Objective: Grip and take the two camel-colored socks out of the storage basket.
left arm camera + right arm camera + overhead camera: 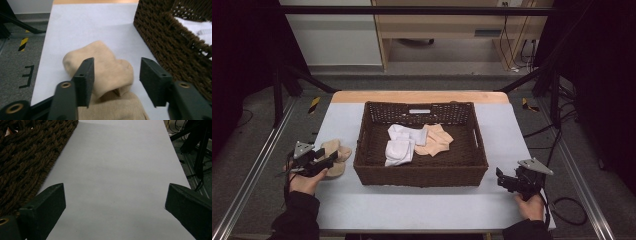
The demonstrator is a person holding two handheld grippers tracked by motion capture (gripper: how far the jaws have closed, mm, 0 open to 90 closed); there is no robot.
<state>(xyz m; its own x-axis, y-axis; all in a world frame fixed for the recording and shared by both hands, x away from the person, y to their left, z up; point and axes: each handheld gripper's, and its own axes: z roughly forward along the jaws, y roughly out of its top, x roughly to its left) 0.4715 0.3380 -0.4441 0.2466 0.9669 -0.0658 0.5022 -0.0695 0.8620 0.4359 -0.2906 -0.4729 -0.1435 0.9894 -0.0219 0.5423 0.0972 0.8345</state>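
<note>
While we look down from the high view, we see a dark brown woven basket (420, 172) sitting in the middle of a pale surface (412, 205); inside it lie white socks (401, 146) on the left and a peach-coloured cloth (436, 140) just beside them on the right, the two touching; outside the basket, near its left wall, a beige sock (337, 152) rests on the surface; our left hand (304, 182) holds the left gripper (329, 159) right at that sock, jaws pointing toward the basket, though from here we cannot tell how wide they stand; our right hand (531, 205) holds the right gripper (502, 179) near the basket's front right corner, well apart from any cloth.

Seen from the left gripper view, the jaws of the left gripper (116, 82) stand apart, one on each side of the beige sock (107, 72); the sock is bunched and folded over itself, lying between the jaws and reaching under them toward the camera; we cannot tell whether either jaw touches it; the basket (170, 47) rises at the right, with a bit of white sock (197, 26) showing over its rim.

Through the right gripper view, the jaws of the right gripper (115, 202) are spread wide over bare pale surface (120, 170); the basket wall (27, 157) runs along the left, beside the left-hand jaw.
</note>
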